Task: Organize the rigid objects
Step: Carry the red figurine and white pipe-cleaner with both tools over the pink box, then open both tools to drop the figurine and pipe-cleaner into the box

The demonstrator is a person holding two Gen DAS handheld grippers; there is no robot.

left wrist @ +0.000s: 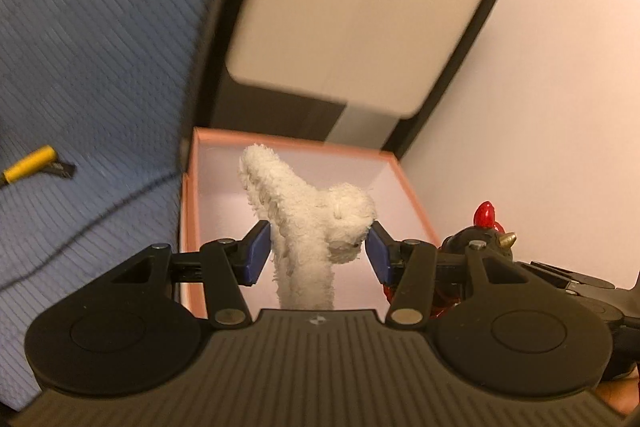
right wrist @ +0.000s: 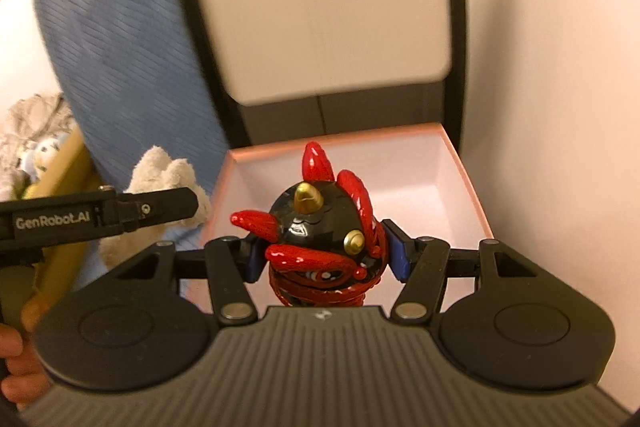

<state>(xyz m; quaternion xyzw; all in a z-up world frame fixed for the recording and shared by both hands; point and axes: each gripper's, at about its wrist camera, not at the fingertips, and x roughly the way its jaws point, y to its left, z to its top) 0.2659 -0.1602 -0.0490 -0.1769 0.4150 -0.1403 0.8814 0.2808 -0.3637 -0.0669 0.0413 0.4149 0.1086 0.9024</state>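
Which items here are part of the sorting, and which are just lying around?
In the job:
- white plush toy, in the left hand-held gripper
- red and black figurine, in the right hand-held gripper
- open pink box

Lying about:
- yellow-handled tool
- blue bedding
- black cable

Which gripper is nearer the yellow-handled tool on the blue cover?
Left. The left gripper, holding the white plush toy, is beside the yellow-handled tool; the right gripper is farther.
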